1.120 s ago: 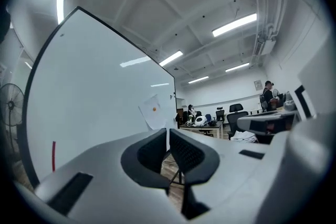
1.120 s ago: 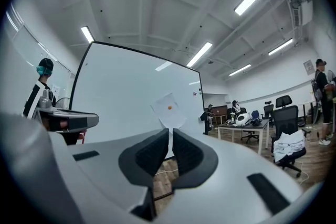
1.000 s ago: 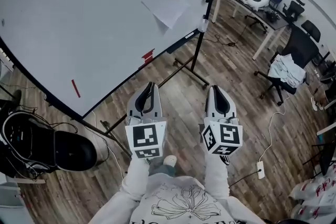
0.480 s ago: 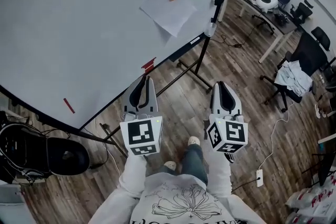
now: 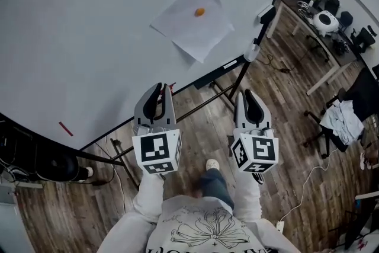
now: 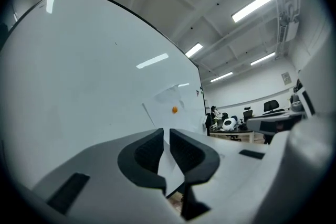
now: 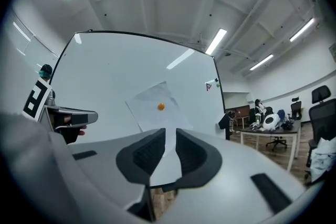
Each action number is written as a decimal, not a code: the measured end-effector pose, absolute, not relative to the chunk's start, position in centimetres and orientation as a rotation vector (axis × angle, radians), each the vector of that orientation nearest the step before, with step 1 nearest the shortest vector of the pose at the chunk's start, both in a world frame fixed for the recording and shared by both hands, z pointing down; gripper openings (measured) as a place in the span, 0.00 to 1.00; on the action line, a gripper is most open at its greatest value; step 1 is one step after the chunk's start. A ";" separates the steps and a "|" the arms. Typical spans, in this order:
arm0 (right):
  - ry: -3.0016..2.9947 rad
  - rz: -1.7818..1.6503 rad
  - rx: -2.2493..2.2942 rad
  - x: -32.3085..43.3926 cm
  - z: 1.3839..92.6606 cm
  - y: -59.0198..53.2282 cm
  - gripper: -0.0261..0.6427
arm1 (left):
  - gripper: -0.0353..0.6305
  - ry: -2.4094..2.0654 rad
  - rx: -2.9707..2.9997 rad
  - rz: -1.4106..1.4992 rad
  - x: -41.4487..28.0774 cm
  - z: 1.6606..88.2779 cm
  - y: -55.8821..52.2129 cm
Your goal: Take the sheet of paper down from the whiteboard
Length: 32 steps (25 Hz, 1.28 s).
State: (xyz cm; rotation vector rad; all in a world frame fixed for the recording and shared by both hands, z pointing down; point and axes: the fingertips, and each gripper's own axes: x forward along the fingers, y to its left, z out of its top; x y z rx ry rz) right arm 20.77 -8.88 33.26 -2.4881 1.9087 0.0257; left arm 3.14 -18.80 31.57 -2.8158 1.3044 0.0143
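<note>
A white sheet of paper (image 5: 192, 21) hangs tilted on the whiteboard (image 5: 89, 26), pinned by a small orange magnet (image 5: 200, 11). Both grippers are held level in front of the person, short of the board and below the sheet. The left gripper (image 5: 161, 87) is shut with nothing in it; in the left gripper view the sheet (image 6: 168, 105) lies far ahead past its jaws (image 6: 167, 134). The right gripper (image 5: 247, 93) has its jaws opening, with nothing between them; in the right gripper view the sheet (image 7: 157, 110) and magnet (image 7: 161, 106) stand straight ahead above its jaws (image 7: 170, 136).
The whiteboard stands on a black frame with legs (image 5: 219, 92) on the wooden floor. A red marker (image 5: 65, 128) lies at its lower edge. Desks and office chairs (image 5: 323, 26) fill the right side, with a draped chair (image 5: 346, 118) nearer. A black chair (image 5: 53, 166) stands left.
The person has stepped toward the whiteboard, carrying both grippers forward. The sheet now appears larger and closer above the grippers.
</note>
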 end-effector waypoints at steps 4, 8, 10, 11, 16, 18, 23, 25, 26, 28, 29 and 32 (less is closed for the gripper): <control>2.049 0.050 -2.393 24.4 32.4 -13.3 0.11 | 0.08 1.445 -2.786 0.032 6.4 31.5 -21.6; 2.173 0.087 -2.287 27.2 31.2 -17.4 0.12 | 0.08 1.558 -2.763 0.018 9.3 31.7 -23.7; 2.232 0.105 -2.234 28.2 30.9 -19.2 0.12 | 0.08 1.602 -2.760 0.009 10.5 32.1 -24.6; 2.260 0.114 -2.210 28.6 30.8 -20.0 0.13 | 0.08 1.622 -2.766 0.004 11.1 32.4 -25.0; 2.368 0.128 -2.098 30.0 31.0 -23.3 0.14 | 0.15 1.704 -2.795 -0.024 13.8 34.5 -26.9; 2.413 0.154 -2.054 29.8 30.8 -24.4 0.15 | 0.17 1.725 -2.804 -0.040 14.5 35.2 -27.5; 2.473 0.170 -1.963 29.0 30.3 -26.8 0.16 | 0.25 1.744 -2.824 -0.093 15.5 36.7 -29.0; 2.497 0.179 -1.939 28.4 30.2 -27.5 0.17 | 0.27 1.746 -2.836 -0.108 15.6 37.3 -29.5; 2.509 0.183 -1.929 28.0 30.3 -27.8 0.17 | 0.28 1.746 -2.853 -0.105 15.6 37.6 -29.8; 2.531 0.188 -1.915 27.4 30.5 -28.6 0.17 | 0.29 1.742 -2.901 -0.086 15.7 38.2 -30.4; 2.539 0.188 -1.911 27.2 30.5 -28.9 0.17 | 0.30 1.738 -2.925 -0.079 15.7 38.5 -30.8; 2.551 0.188 -1.909 26.9 30.7 -29.9 0.18 | 0.31 1.713 -2.985 -0.085 15.9 39.4 -31.9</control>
